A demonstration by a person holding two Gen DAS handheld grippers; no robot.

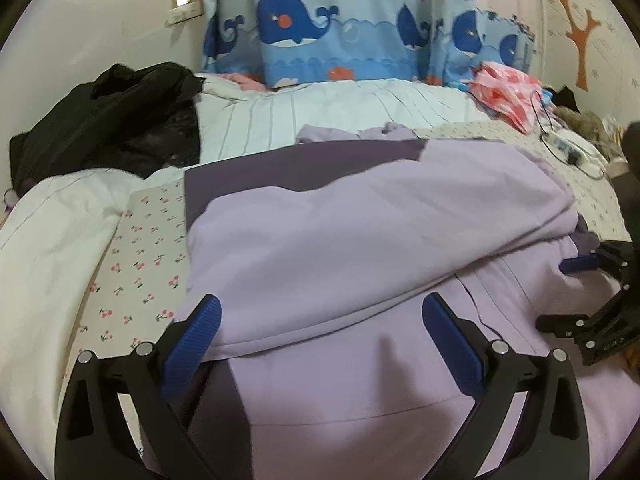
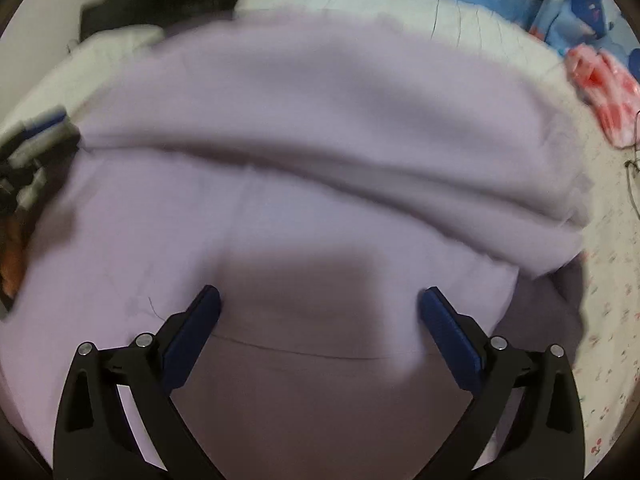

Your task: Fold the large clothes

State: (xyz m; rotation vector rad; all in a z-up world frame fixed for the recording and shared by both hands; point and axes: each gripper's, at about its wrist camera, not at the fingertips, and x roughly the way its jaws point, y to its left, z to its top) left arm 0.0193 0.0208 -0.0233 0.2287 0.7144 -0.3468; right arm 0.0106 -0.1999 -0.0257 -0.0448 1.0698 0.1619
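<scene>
While both pairs of blue ribbed fingers [image 1: 208, 334] stand spread wide with nothing between them, the left gripper [image 1: 322, 316] hovers just above the near part of a large lilac fleece garment with a darker purple panel [image 1: 360, 220]. Its left finger sits at the garment's near left edge, where a folded-over layer ends, and its right finger lies over the smooth lower layer. Seen from the right wrist, the right gripper [image 2: 320, 306] is likewise released, its fingers [image 2: 444, 324] parted over the same lilac cloth, casting a dark shadow on the fabric between them. That view is blurred, so finer detail of the cloth cannot be told.

Across the garment's middle runs a thick fold, the upper layer doubled over the lower one. In the left wrist view the right gripper's black frame shows at the garment's right edge. The garment lies spread on a cream bedsheet printed with small red cherries [image 1: 140, 264]. To the left, a white striped quilt [image 1: 280, 116] is bunched up, with a crumpled black jacket [image 1: 116, 120] heaped on it. Behind the quilt hangs a blue curtain with whale pictures [image 1: 320, 36]. On the right, beyond the garment, lies a pink and white patterned cloth [image 1: 508, 92], near a thin black cable [image 1: 546, 136].
</scene>
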